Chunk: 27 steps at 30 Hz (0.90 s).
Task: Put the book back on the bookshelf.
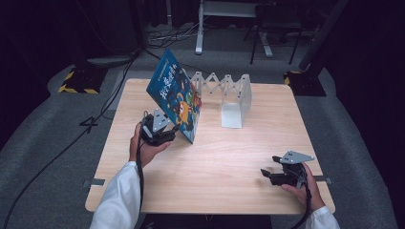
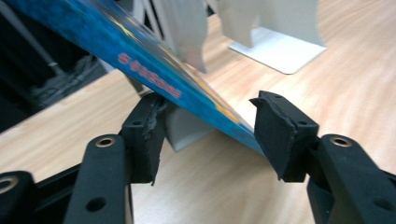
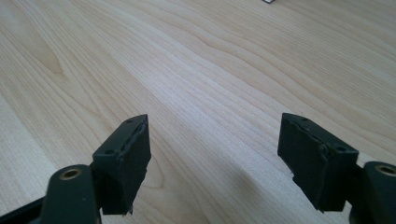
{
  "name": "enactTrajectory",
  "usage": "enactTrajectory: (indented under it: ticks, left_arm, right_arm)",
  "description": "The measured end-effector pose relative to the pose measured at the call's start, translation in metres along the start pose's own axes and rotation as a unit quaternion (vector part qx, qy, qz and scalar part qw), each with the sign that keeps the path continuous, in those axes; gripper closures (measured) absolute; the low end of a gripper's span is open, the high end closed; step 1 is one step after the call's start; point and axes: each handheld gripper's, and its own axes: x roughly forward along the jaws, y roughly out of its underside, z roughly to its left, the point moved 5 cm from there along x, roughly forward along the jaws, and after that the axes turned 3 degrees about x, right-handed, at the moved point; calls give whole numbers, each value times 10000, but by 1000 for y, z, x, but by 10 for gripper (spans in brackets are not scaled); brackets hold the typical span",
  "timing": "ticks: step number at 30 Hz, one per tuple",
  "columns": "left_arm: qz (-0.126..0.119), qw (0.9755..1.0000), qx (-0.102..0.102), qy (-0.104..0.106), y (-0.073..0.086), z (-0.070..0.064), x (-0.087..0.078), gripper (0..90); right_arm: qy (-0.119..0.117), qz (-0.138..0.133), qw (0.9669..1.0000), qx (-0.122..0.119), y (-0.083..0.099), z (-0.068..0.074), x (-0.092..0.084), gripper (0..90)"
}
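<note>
A blue picture book (image 1: 174,95) stands tilted on the wooden table (image 1: 224,162), its top leaning left and away from the white folding book rack (image 1: 229,93) behind it. My left gripper (image 1: 173,130) is at the book's lower left side. In the left gripper view the book (image 2: 140,65) runs slantwise between the open jaws of this gripper (image 2: 210,126), and the rack (image 2: 275,28) stands beyond. My right gripper (image 1: 265,174) rests low at the front right of the table, open, with bare wood between its jaws (image 3: 215,144).
The rack's flat end plate (image 1: 232,117) lies on the table right of the book. Grey carpet surrounds the table. Black cables (image 1: 102,102) trail on the floor at left. Stand bases with yellow-black stripes (image 1: 76,81) and white frame legs (image 1: 200,28) sit behind.
</note>
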Motion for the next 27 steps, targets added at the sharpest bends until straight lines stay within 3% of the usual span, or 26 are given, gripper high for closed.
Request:
enactTrajectory:
  ticks: [6,9,18,27]
  left_arm:
    - [229,9997,52,88,11,-3,-7,340]
    - [281,9993,69,241,16,-5,-14,309]
    - [300,9978,118,571,32,-15,-33,252]
    - [619,9965,85,550,62,-19,-45,201]
  right_arm:
    - [183,90,9998,-39,1,3,-4,264]
    - [182,95,9998,-56,4,6,-9,264]
    - [280,39,9996,-34,5,2,-13,263]
    - [318,122,9994,-112,9,6,-18,262]
